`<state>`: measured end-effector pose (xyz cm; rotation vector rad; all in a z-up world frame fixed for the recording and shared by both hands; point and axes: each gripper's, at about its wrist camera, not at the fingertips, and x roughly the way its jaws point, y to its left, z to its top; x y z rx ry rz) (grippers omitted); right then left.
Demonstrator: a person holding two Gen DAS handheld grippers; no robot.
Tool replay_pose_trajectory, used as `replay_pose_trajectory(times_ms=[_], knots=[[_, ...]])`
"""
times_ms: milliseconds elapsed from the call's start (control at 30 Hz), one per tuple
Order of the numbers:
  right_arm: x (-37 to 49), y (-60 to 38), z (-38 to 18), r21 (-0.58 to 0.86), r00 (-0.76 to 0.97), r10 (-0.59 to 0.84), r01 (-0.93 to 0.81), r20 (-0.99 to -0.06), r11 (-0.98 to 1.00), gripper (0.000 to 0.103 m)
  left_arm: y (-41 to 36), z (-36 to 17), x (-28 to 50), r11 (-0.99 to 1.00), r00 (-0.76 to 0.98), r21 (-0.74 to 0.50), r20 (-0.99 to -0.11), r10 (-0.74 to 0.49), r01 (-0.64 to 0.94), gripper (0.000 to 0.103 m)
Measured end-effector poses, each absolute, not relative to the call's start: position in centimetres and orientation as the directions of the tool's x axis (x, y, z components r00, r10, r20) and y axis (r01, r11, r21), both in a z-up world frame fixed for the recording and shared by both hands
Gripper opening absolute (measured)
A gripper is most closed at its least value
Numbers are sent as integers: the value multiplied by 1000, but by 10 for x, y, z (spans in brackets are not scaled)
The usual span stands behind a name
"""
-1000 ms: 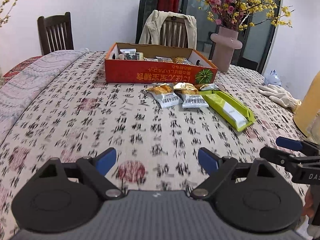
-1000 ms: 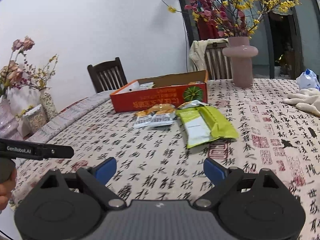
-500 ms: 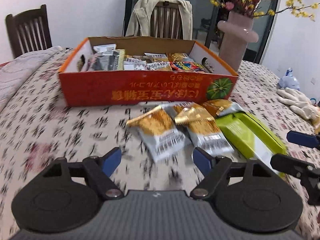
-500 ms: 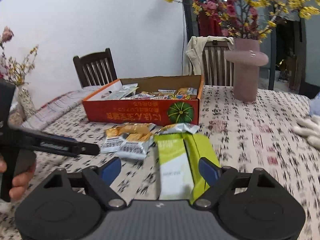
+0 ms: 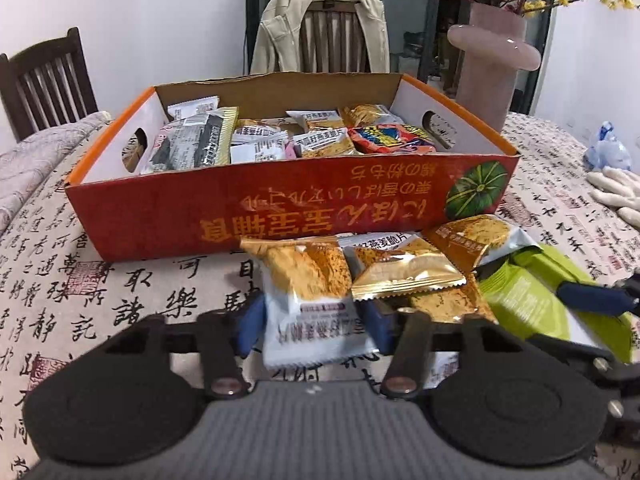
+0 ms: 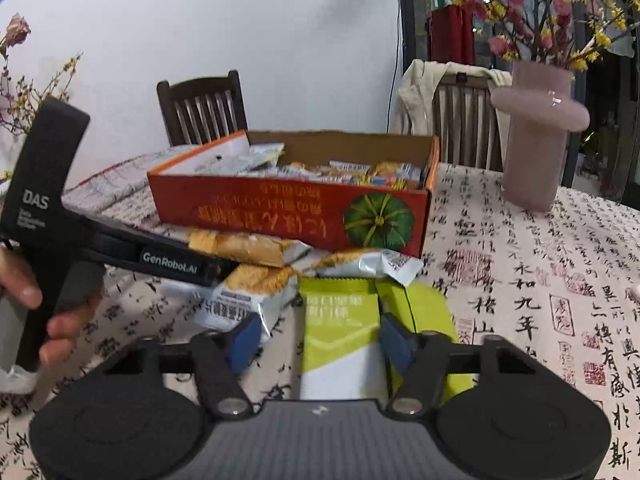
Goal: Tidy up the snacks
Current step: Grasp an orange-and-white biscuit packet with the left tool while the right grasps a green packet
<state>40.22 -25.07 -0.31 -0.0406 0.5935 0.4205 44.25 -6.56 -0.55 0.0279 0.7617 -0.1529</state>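
Note:
An orange cardboard box (image 5: 280, 216) (image 6: 288, 212) holds several snack packets. In front of it lie gold-and-silver snack packets (image 5: 312, 300) (image 6: 256, 292) and two green packets (image 5: 532, 304) (image 6: 340, 332). My left gripper (image 5: 312, 324) is open, its blue fingers on either side of the nearest silver packet, not closed on it. My right gripper (image 6: 316, 336) is open, its fingers on either side of the left green packet. The left gripper's body also shows in the right wrist view (image 6: 168, 262).
A pink vase (image 5: 492, 76) (image 6: 536, 128) of flowers stands right of the box. White gloves (image 5: 616, 192) lie at the far right. Wooden chairs (image 6: 200, 108) stand behind the table; one carries a beige jacket (image 5: 320, 32). The tablecloth (image 5: 120, 280) bears calligraphy print.
Both grippers moved forward toward the loose packets and narrowed somewhat. The left now straddles the silver packet, the right straddles the green packet.

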Motion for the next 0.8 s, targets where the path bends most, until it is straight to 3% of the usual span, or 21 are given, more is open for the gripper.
replay_pose_trajectory(times_ms=[33, 133, 400, 567, 800], knots=[[402, -251, -4, 70, 748, 364, -394, -554, 917, 49, -64, -5, 442, 989, 711, -38, -691, -132, 146, 47], [403, -249, -8, 40, 738, 336, -387, -585, 921, 42, -60, -2, 433, 990, 712, -35, -691, -125, 139, 42], [400, -254, -9, 26, 707, 324, -396, -629, 918, 35, -29, 11, 369, 988, 714, -122, -683, -155, 98, 40], [378, -241, -7, 10, 694, 334, -427, -638, 904, 34, -16, 20, 329, 985, 720, -139, -674, -167, 98, 40], [320, -241, -6, 93, 695, 351, -381, -627, 920, 34, -10, 30, 289, 978, 719, -168, -663, -208, 127, 40]])
